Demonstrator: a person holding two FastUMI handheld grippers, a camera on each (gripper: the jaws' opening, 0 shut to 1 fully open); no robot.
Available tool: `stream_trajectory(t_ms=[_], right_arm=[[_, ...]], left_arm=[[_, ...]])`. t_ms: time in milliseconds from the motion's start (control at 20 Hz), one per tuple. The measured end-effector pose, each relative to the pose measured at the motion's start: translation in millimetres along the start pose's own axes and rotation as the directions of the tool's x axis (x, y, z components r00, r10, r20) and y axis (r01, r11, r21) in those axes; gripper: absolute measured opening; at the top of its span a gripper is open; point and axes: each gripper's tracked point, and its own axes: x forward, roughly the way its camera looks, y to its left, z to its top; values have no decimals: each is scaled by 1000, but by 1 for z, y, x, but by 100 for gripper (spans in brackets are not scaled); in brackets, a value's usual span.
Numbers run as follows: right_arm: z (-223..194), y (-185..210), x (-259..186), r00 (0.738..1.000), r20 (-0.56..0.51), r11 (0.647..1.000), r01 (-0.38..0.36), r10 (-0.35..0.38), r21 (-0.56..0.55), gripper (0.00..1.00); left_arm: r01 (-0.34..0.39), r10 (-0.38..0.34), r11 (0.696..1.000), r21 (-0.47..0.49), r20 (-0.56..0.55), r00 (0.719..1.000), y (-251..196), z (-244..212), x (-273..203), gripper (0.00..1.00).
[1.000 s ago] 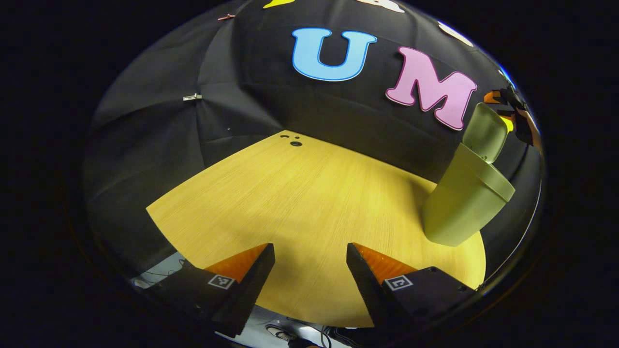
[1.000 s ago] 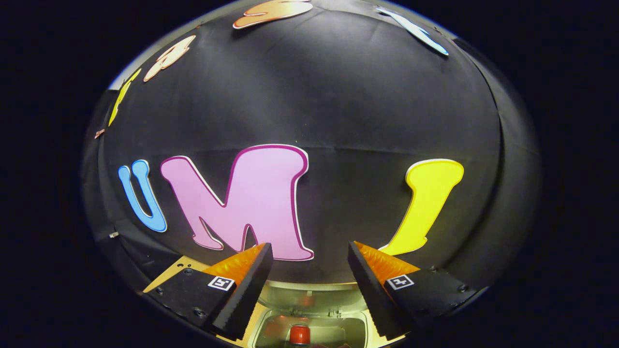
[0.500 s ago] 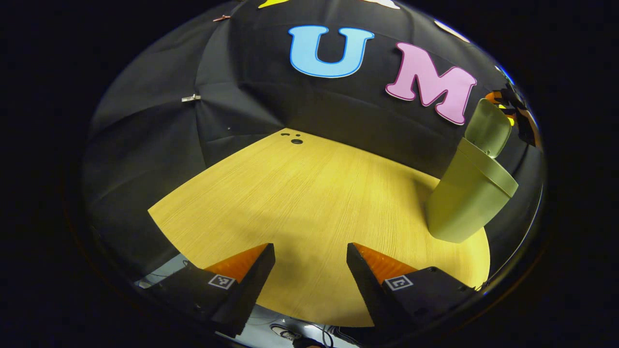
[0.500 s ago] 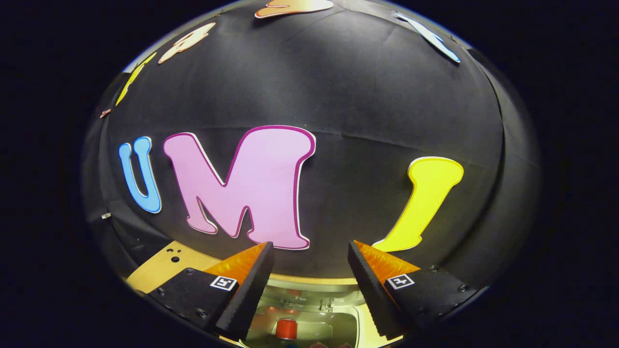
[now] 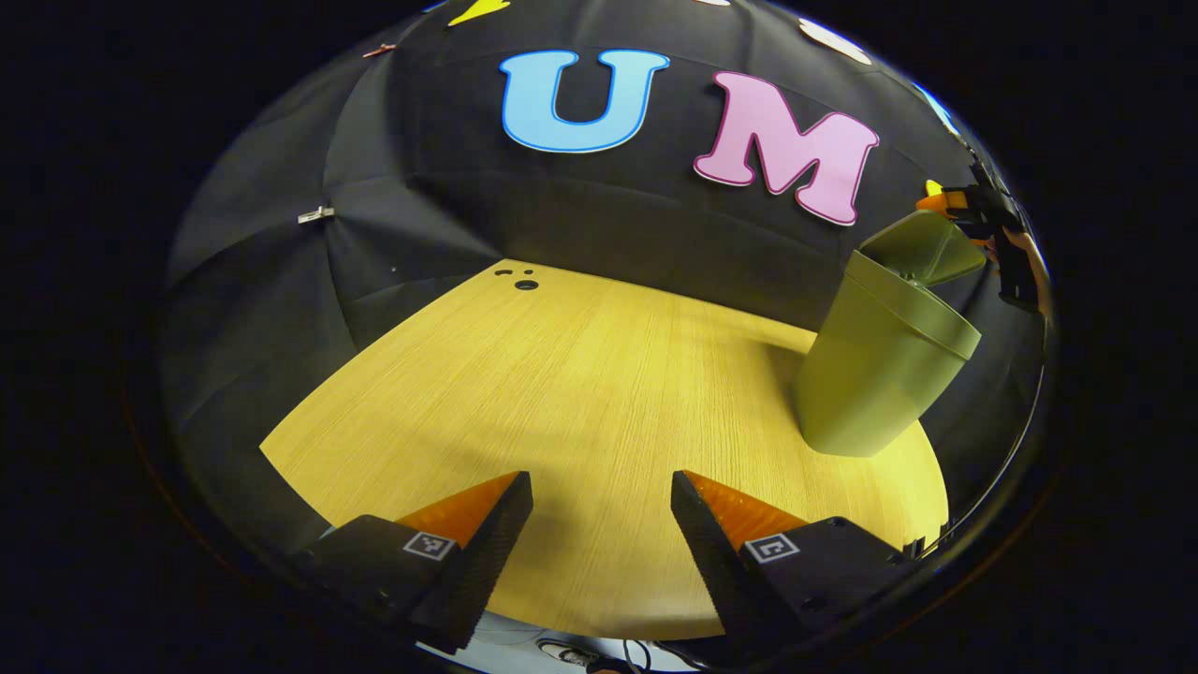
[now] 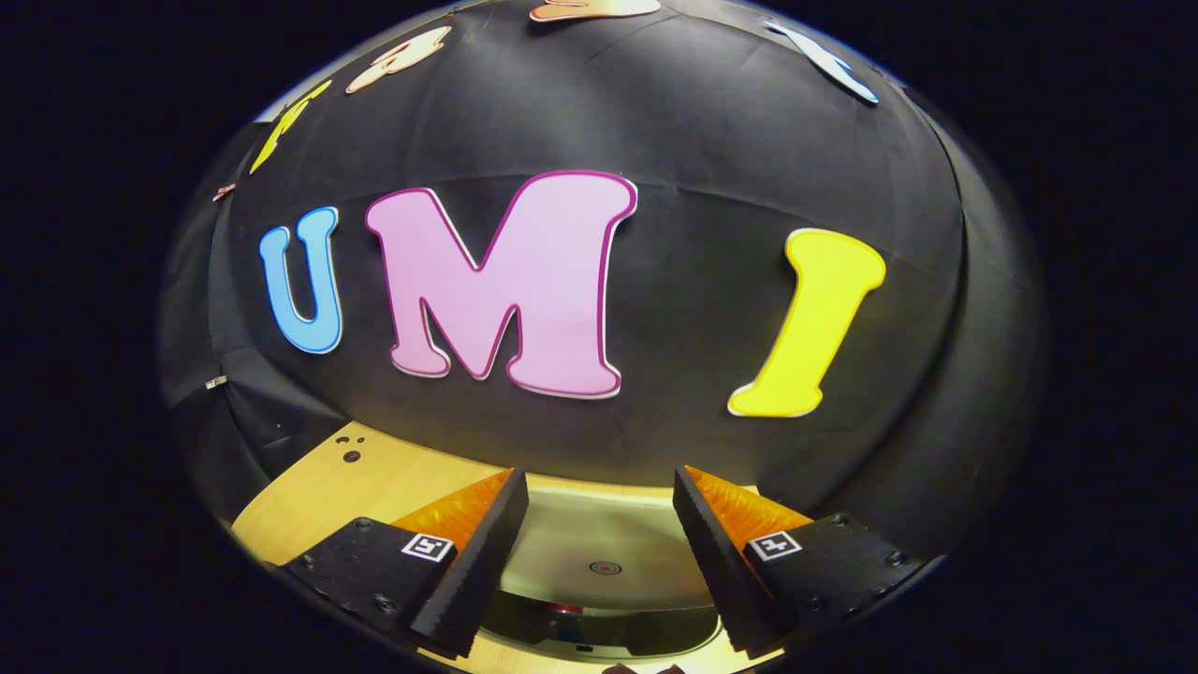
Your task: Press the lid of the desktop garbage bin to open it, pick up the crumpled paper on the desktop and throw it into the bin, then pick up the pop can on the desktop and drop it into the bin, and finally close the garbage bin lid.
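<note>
While the left tool point(image 5: 601, 534) is hovering over the near edge of the wooden desk point(image 5: 562, 393), its fingers are standing spread apart with nothing between them. Off to its right, the green garbage bin point(image 5: 875, 374) is standing upright on the desk, close to the black cloth wall point(image 5: 599, 215), and its lid point(image 5: 922, 248) is sitting partly lowered, tilted over the rim with a gap showing beneath it. Just beyond the lid, at the edge of the left gripper view, the right tool point(image 5: 969, 201) is hanging right next to it (whether it is touching the lid cannot be told from there).

Seen from the right gripper view, the right tool point(image 6: 599, 552) is also gaping wide and gripping nothing. Below and between its fingers the lid point(image 6: 608, 552) is lying as a pale green surface, and under its front edge the dark mouth of the garbage bin point(image 6: 599, 641) is showing. A small patch of red is peeking out from that gap; what it belongs to is too small to tell.
</note>
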Motion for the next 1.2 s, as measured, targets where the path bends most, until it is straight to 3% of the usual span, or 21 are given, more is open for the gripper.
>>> stream_trajectory(t_ms=[400, 600, 1200], right_arm=[[-68, -3, -12, 996, -89, 995, 6, 3, 101, 98], [-94, -3, -15, 994, -112, 996, 11, -1, 85, 98], [-106, 3, -37, 996, -50, 991, 79, -74, 111, 99]], left_arm=[[27, -25, 998, 58, -30, 999, -13, 1, 11, 96], [24, -21, 997, 69, -37, 999, -19, 4, 16, 96], [31, -27, 996, 79, -54, 998, -37, -8, 17, 96]])
